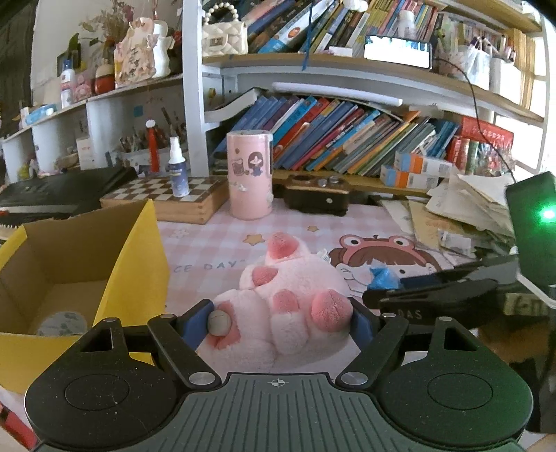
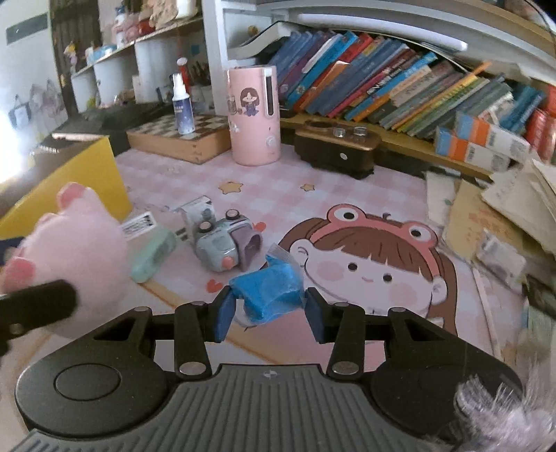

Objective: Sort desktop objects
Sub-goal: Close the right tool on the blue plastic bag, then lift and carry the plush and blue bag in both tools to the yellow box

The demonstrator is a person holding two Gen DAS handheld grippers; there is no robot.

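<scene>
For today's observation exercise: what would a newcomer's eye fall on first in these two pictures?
The fluffy pink plush toy fills the left gripper, beside an open yellow cardboard box. In the right wrist view, the right gripper pinches a crumpled blue packet above the cartoon frog-hat girl on the pink desk mat.

Bright daylight glares at the frame sides; fisheye bending and edge blur throughout.

A big white bookshelf [image 1: 194, 87] full of leaning books [image 1: 333, 135] stands behind the desk, which wears a pink checked mat [image 2: 347, 194] with a cartoon girl, and bright daylight comes in at the shelf's right end beside a white wall [image 1: 62, 31].
</scene>
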